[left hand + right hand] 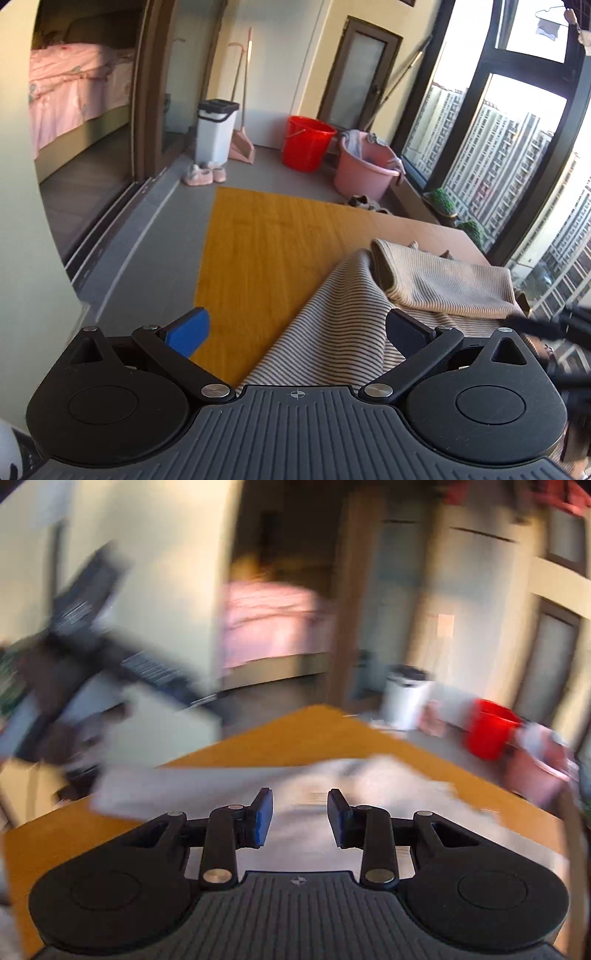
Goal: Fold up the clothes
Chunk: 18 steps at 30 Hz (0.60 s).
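Observation:
A beige, dark-striped garment (pixel 332 314) lies on the yellow wooden table (pixel 266 240), with one part folded over itself (pixel 443 280) at the right. My left gripper (pixel 297 328) stands wide open above the garment's near edge, and its pads touch no cloth. At the right edge a dark blurred shape (pixel 554 326) looks like the other gripper. The right wrist view is heavily blurred. In it my right gripper (pixel 300 818) hangs over the pale cloth (pixel 369 775) on the table (pixel 314 731), jaws partly apart with nothing between them.
Beyond the table's far edge stand a red bucket (pixel 308 142), a pink basin (pixel 365 166), a white bin (pixel 216 129) and pink slippers (pixel 203 175). Tall windows (pixel 498 147) run along the right. A bed (pixel 74 85) shows through the doorway on the left.

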Each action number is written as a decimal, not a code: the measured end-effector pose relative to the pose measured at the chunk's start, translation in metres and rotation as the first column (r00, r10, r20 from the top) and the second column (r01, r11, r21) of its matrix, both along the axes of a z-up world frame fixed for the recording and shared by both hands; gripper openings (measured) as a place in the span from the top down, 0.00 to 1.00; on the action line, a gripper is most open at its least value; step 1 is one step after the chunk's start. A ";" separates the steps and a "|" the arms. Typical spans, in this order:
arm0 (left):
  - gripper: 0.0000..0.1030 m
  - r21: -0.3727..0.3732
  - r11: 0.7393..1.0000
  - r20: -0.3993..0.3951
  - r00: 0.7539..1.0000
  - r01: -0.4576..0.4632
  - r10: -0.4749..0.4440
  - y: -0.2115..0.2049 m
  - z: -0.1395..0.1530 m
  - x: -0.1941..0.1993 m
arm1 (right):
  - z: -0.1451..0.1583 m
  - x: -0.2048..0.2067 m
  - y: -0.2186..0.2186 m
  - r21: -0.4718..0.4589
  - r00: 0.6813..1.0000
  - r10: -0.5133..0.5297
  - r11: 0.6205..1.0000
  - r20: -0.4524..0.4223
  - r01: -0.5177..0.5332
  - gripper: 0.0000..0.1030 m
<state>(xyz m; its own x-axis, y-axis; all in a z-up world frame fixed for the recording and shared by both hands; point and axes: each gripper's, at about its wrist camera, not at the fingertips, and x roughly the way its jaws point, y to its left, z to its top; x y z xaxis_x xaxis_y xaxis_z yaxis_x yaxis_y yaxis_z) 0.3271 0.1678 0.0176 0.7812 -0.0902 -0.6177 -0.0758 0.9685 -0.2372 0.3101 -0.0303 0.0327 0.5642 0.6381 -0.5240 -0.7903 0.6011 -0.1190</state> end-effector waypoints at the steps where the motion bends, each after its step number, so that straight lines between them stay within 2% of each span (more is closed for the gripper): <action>1: 0.00 0.001 1.000 0.003 1.000 -0.013 0.013 0.003 0.004 -0.002 | -0.006 -0.009 0.018 -0.025 0.998 0.066 0.998 -0.012 -0.066 0.69; 4: 0.00 0.006 0.999 0.013 0.999 -0.045 0.045 0.012 0.014 -0.009 | -0.022 -0.034 0.067 -0.082 0.973 0.227 0.970 -0.048 -0.230 0.65; 7: 0.00 0.018 0.999 0.035 0.998 -0.044 0.044 0.016 0.022 -0.013 | -0.034 -0.048 0.102 -0.101 0.947 0.314 0.942 -0.065 -0.319 0.53; 9: 0.00 0.021 0.999 0.051 0.998 -0.038 0.037 0.015 0.027 -0.013 | -0.042 -0.046 0.116 -0.116 0.945 0.318 0.938 -0.078 -0.326 0.45; 12: 0.00 0.012 0.999 0.086 0.996 -0.037 0.036 0.015 0.032 -0.015 | -0.054 -0.043 0.137 -0.139 0.941 0.324 0.932 -0.098 -0.335 0.45; 13: 0.00 0.005 0.999 0.103 0.994 -0.044 0.043 0.016 0.034 -0.016 | -0.059 -0.042 0.143 -0.144 0.940 0.325 0.930 -0.103 -0.338 0.47; 14: 0.00 -0.004 0.999 0.123 0.991 -0.055 0.055 0.018 0.037 -0.018 | -0.062 -0.044 0.143 -0.133 0.942 0.320 0.934 -0.103 -0.332 0.59; 15: 0.00 -0.017 0.998 0.147 0.987 -0.068 0.070 0.021 0.040 -0.020 | -0.061 -0.038 0.142 -0.116 0.941 0.313 0.937 -0.128 -0.328 0.82; 16: 0.00 -0.031 0.996 0.174 0.981 -0.081 0.085 0.023 0.044 -0.023 | -0.059 -0.033 0.140 -0.098 0.940 0.305 0.942 -0.152 -0.322 0.85; 17: 0.00 -0.046 0.995 0.202 0.974 -0.092 0.100 0.026 0.048 -0.026 | -0.053 -0.025 0.137 -0.068 0.945 0.284 0.952 -0.160 -0.297 0.93; 18: 0.00 -0.061 0.993 0.233 0.966 -0.102 0.114 0.027 0.052 -0.030 | -0.044 -0.015 0.132 -0.036 0.953 0.257 0.963 -0.159 -0.265 0.94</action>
<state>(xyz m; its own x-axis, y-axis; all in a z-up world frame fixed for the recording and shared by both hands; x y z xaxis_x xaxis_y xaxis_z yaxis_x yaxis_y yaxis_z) 0.2971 0.1953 0.0701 0.9111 -0.0226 -0.4116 -0.1155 0.9445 -0.3074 0.2952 0.1015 -0.0117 0.2928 0.7196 -0.6296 -0.9301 0.3671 -0.0128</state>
